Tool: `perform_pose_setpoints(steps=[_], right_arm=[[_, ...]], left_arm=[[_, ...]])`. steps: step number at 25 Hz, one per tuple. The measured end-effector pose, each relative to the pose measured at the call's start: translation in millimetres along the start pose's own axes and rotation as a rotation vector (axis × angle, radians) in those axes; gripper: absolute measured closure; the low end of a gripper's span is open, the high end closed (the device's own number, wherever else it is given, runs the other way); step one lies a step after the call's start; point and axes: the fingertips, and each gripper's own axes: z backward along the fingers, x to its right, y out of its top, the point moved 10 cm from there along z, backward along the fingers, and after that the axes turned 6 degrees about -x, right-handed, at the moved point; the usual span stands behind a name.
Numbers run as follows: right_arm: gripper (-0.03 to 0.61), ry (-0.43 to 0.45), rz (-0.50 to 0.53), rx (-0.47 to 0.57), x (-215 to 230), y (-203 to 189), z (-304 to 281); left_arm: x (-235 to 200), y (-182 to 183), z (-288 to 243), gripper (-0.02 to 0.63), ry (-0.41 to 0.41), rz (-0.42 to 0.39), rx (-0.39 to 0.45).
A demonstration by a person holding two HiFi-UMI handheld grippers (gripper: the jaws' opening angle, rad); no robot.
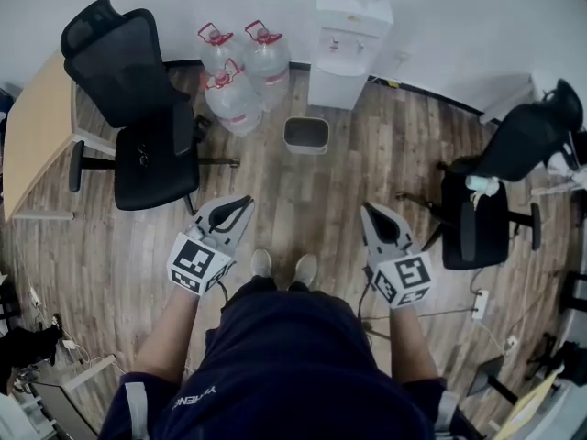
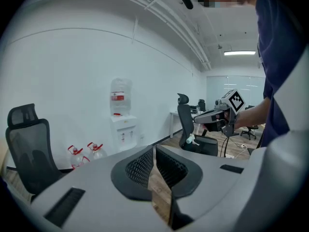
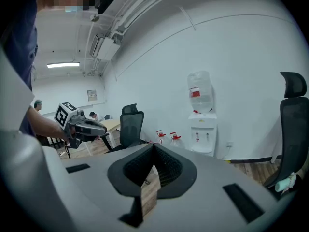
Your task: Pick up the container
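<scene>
A small grey open-topped container (image 1: 306, 135) stands on the wood floor ahead of the person's feet, in front of the water dispenser. Both grippers are held at waist height, well short of it. My left gripper (image 1: 246, 202) points forward at the left, jaws shut with nothing between them; its own view shows the ribbed pads (image 2: 145, 166) meeting. My right gripper (image 1: 367, 209) at the right is likewise shut and empty, pads (image 3: 166, 164) together. Each gripper view shows the other gripper (image 2: 216, 115) (image 3: 81, 125) off to the side. The container does not show in either gripper view.
Three large water bottles (image 1: 240, 73) stand left of the container, with a white water dispenser (image 1: 348, 39) against the wall behind. A black office chair (image 1: 138, 108) and wooden desk (image 1: 37, 126) are at the left. Another black chair (image 1: 495, 191) is at the right. Cables lie near it.
</scene>
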Motion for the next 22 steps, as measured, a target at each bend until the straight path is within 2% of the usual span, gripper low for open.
perform_pose_setpoints(steps=[8, 16, 22], right_arm=[[0.563, 0.022, -0.027, -0.002, 52.7, -8.9, -9.8], [0.562, 0.011, -0.031, -0.053, 91.3, -2.9, -49.2], [0.563, 0.008, -0.036, -0.095, 114.4, 11.3, -110.7]], left_arm=[[-15.5, -10.8, -23.2, 0.569, 0.046, 0.062, -0.042], [-42.3, -15.0, -76.9, 0.545, 0.001, 0.098, -0.068], [-95.7, -20.7, -125.4, 0.531, -0.032, 0.139, -0.075]])
